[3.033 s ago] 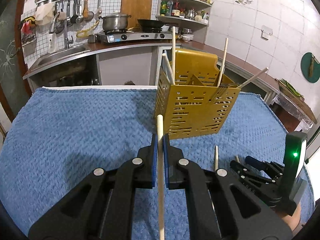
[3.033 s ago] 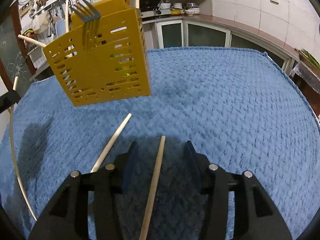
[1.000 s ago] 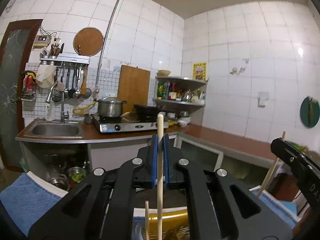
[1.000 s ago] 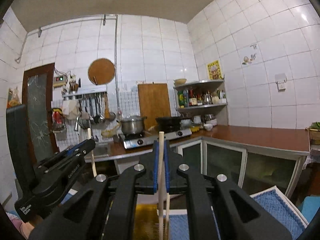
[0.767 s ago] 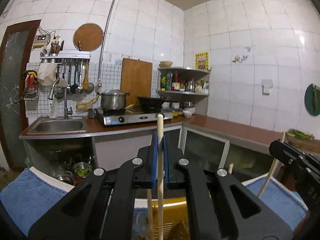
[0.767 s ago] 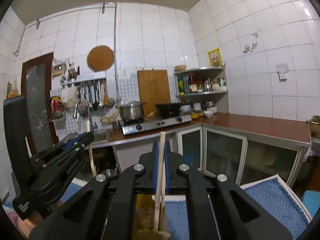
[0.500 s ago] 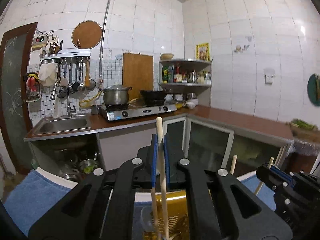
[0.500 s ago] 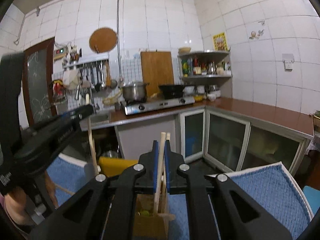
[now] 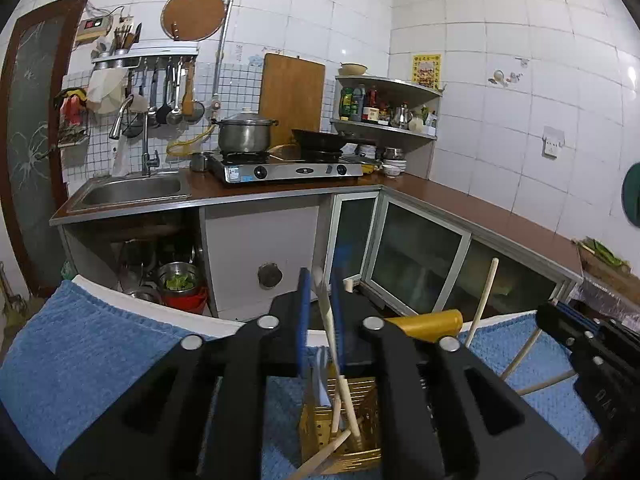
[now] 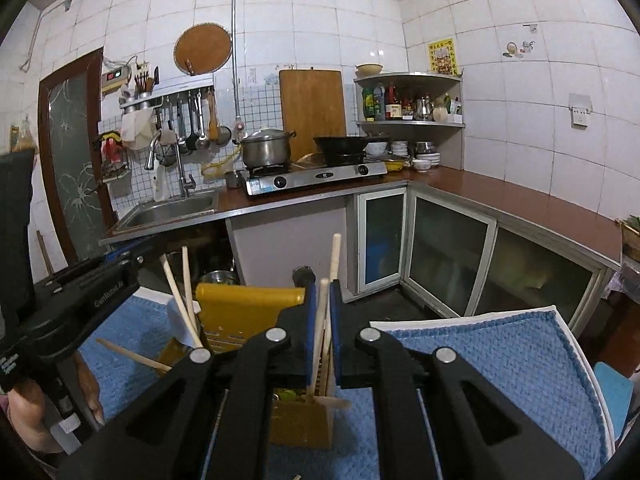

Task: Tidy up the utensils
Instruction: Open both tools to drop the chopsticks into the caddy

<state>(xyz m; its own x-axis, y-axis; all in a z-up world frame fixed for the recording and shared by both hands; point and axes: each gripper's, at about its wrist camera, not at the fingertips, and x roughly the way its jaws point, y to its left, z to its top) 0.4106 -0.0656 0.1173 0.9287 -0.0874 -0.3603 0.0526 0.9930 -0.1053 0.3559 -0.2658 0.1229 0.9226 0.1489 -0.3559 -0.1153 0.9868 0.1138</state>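
Yellow caddy point(image 9: 352, 432): chopsticks point(image 9: 344, 392) standing inside | your left hand-held gripper point(image 9: 320, 300) and right hand-held gripper point(image 10: 323, 308): jaws just opening, chopsticks loose between them.

Only partly legible text: white lettering on the left gripper point(image 10: 80, 300) body, looks like "GunTrooos.AI", uncertain. Yellow wall poster point(image 10: 442, 56) and stove point(image 10: 316, 178) badge too small to read.
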